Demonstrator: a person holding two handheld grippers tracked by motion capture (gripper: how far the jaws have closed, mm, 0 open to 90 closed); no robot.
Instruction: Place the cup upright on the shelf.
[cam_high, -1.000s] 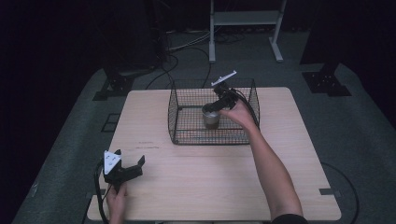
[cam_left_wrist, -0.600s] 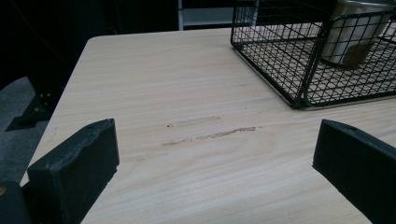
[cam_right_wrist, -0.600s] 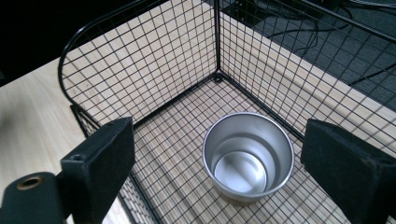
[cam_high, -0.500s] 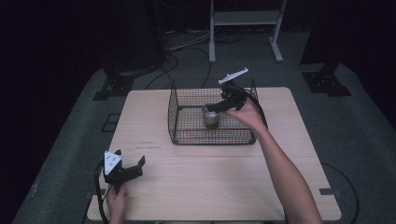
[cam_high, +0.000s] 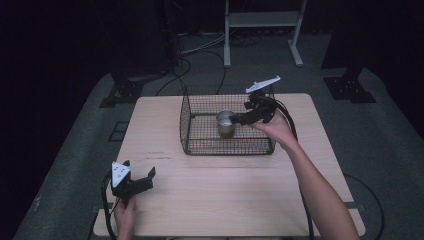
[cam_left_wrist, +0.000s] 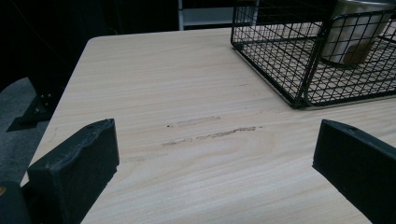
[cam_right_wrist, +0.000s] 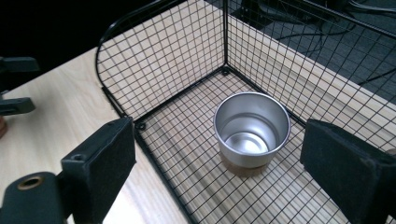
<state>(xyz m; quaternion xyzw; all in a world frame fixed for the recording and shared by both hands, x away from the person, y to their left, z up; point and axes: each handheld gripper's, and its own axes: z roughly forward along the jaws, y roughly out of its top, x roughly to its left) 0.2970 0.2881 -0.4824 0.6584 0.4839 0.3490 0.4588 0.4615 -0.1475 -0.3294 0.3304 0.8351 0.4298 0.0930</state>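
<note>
While the right claw hangs spread above the cup, basket walls stand clear around.

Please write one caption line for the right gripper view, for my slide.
Open right gripper above an empty steel cup standing upright in a black wire basket.

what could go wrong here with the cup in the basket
The right hand-held gripper hangs open above the metal cup, so a low move could knock the upright cup over. The wire basket walls stand close on that side; a jaw could snag the mesh and drag the basket across the table.
</note>
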